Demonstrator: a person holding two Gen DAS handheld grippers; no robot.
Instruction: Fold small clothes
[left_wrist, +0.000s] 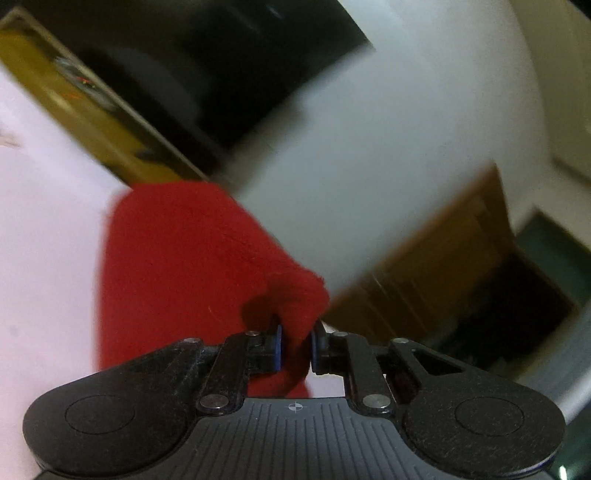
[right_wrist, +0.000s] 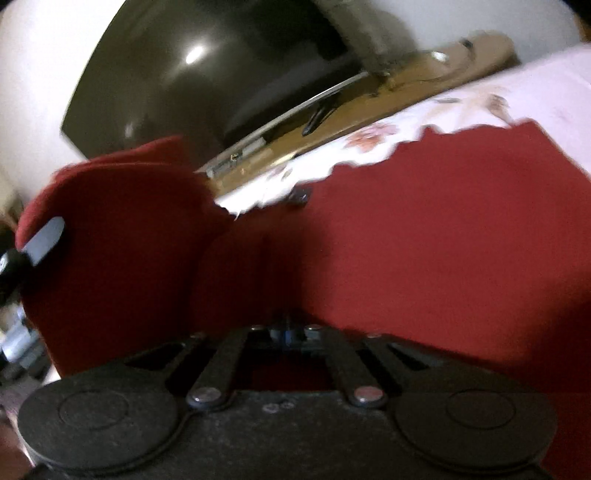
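A red garment (left_wrist: 177, 258) stretches from my left gripper (left_wrist: 295, 345) away over the pale sheet (left_wrist: 44, 221). The left gripper's blue pads are shut on a bunched corner of it, lifted off the sheet. In the right wrist view the red garment (right_wrist: 424, 240) fills most of the picture and lies flat on the right. Its left part (right_wrist: 110, 221) stands raised, with a grey finger of the left gripper (right_wrist: 46, 238) against it. My right gripper (right_wrist: 291, 332) is shut on a fold of the cloth, and a crease runs up from its tips.
The sheet with a flower print (right_wrist: 461, 107) lies beyond the garment. Behind it stand a wooden shelf (right_wrist: 332, 122) and a large dark screen (right_wrist: 203, 74) against a white wall (left_wrist: 388, 147). Wooden furniture (left_wrist: 443, 266) shows at the right of the left wrist view.
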